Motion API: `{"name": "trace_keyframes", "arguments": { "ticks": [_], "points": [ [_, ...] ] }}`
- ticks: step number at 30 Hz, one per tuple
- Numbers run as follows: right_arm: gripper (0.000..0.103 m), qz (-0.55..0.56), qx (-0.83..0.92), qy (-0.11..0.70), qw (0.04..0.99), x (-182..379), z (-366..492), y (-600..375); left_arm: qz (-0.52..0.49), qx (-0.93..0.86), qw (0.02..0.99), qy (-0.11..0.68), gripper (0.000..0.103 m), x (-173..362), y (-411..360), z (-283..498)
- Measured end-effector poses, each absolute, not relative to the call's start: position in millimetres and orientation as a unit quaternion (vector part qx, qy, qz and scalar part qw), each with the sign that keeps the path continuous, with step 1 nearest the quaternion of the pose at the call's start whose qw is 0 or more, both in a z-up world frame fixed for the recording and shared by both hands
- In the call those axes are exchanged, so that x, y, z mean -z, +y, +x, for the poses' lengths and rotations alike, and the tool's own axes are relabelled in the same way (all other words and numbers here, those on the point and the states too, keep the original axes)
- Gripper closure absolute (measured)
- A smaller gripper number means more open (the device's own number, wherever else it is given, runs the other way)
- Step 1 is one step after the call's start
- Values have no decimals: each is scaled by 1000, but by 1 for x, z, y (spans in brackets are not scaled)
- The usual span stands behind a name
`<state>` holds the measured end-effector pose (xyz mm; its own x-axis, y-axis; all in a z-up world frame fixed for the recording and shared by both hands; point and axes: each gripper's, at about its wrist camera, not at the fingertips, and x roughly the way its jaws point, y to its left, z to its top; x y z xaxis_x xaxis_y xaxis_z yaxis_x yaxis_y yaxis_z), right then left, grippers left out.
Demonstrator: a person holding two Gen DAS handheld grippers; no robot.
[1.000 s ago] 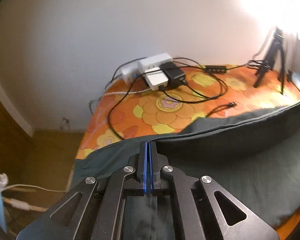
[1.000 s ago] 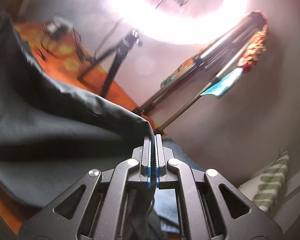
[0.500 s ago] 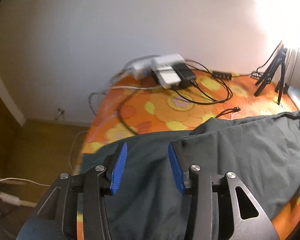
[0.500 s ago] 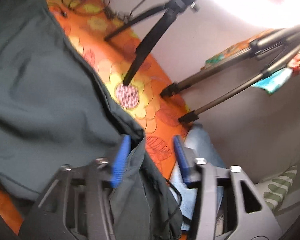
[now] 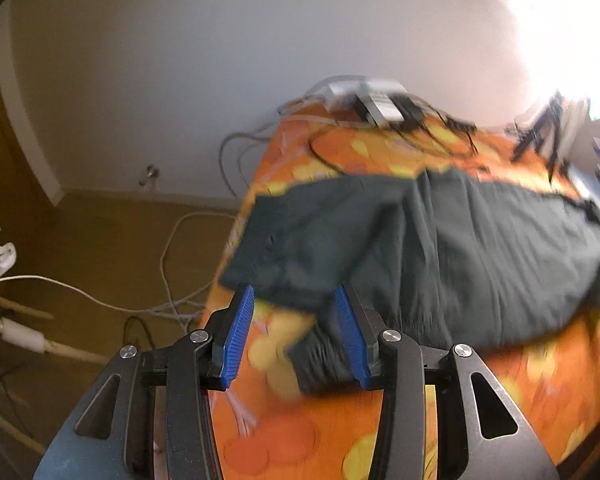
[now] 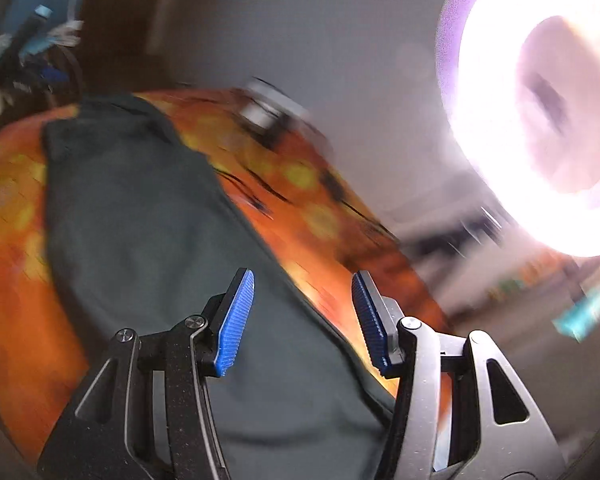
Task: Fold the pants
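Both grippers have let go of the pants and pulled back since a second ago.

Left gripper (image 5: 294,322) stands part open above the near edge of the dark pants (image 5: 440,248), gripping nothing. Right gripper (image 6: 302,312) is likewise part open and empty, with cloth below the gap, untouched by the pads. Pants (image 6: 140,216) lie folded across the orange flowered bed (image 5: 380,432); chargers (image 5: 376,100) sit at its far end, near the wall.
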<state>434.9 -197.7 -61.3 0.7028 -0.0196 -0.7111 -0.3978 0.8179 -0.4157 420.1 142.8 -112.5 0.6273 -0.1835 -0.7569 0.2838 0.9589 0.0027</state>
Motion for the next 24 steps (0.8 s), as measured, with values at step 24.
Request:
{"name": "trace_keyframes", "arguments": {
  "ticks": [24],
  "points": [
    [77, -235, -321, 452, 798, 175, 523, 18, 158, 231, 877, 391, 61, 141, 92, 380]
  ]
}}
